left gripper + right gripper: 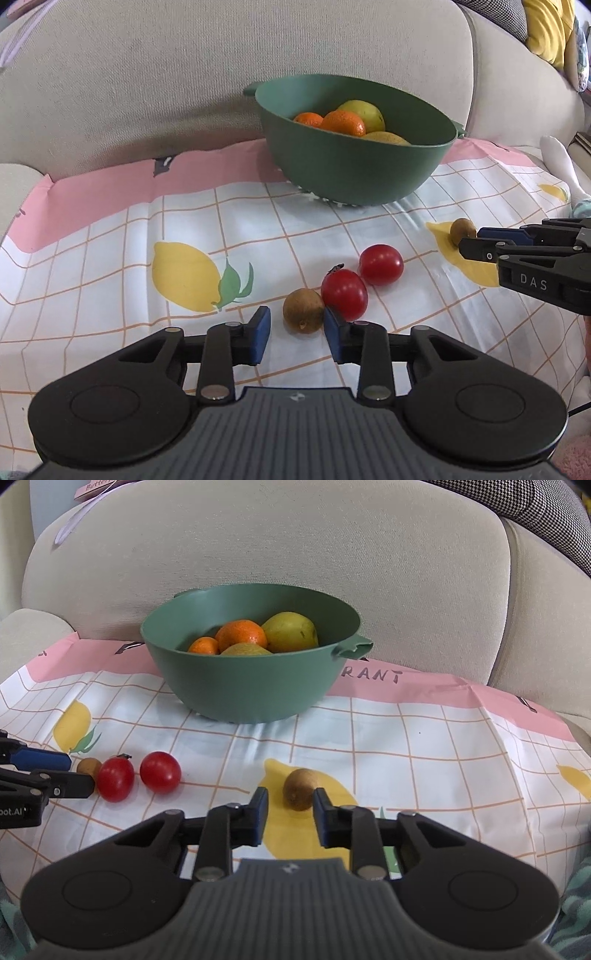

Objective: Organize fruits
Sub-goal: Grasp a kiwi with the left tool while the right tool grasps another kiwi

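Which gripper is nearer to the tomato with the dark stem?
Left. The left gripper is right at the stemmed tomato, with a small brown fruit between its fingers. The right gripper is farther away, around another brown fruit.

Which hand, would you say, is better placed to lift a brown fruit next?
Right, probably. The right gripper straddles a lone brown fruit with bare cloth around it; the left gripper straddles a second brown fruit touching a tomato that crowds one finger.
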`<state>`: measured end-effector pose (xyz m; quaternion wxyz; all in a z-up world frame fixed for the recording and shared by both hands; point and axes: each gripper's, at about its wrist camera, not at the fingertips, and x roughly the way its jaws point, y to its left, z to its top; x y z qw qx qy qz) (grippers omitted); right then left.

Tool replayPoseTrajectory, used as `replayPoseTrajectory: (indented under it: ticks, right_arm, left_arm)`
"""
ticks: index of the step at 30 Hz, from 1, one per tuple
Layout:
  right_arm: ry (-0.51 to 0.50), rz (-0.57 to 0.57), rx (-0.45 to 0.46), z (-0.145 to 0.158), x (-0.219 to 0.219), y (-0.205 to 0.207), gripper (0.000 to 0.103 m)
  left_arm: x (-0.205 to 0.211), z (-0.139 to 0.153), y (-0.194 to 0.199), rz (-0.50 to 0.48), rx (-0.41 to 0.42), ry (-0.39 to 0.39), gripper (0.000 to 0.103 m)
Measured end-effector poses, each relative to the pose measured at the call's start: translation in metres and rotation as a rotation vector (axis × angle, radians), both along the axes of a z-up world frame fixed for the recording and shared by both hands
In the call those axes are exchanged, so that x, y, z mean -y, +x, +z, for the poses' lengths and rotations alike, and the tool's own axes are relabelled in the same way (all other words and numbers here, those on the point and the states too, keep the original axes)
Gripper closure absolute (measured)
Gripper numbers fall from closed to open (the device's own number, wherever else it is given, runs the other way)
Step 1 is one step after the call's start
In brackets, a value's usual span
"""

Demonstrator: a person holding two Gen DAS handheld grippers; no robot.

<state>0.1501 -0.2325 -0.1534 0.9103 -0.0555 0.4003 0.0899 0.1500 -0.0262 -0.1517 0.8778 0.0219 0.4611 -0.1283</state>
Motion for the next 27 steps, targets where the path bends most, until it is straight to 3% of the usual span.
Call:
replayPoseTrajectory:
  ticks: [19,22,27]
  right_arm:
    - [0.028,-0.037,-0.002,-0.0052,0.0040,0.0074,0.084]
    - [0.025,-0.037,-0.001,-0.0044,0.0038,0.0066,0.084]
    - [0.033,-0.032,0.000,-0.0022,0.0041,0.0058,0.084]
  left_arm:
    - [-0.0029,-0.0055,0.0058,0.025,-0.024,-0.096,0.068]
    - [-0.0025,-0.0050,0.0051,0.022,-0.021,-0.099,0.074]
    - [-0.0032,-0.0036,0.0029,0.016,-0.009,-0.108,0.075]
